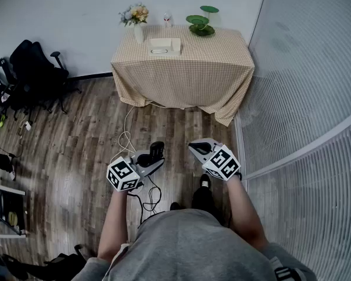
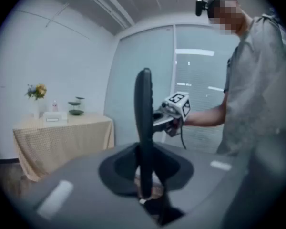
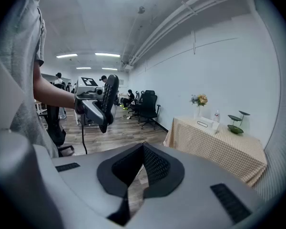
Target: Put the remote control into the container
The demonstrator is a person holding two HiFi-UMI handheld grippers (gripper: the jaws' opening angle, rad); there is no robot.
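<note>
Remote control [image 2: 144, 128] stands nearly upright, edge-on, clamped in left hand-held gripper [image 2: 145, 191].

Left tool [image 1: 151, 161] grips the remote control [image 1: 157, 150] — right tool [image 1: 194, 146] shut, empty.

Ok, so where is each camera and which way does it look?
Head view: on the person's head, looking down at both forearms, the left tool and right tool.
Left gripper view: on the left tool, facing along jaws shut on the remote control; torso shows.
Right gripper view: on the right tool, over shut empty jaws; arm shows.
All three see the table.
</note>
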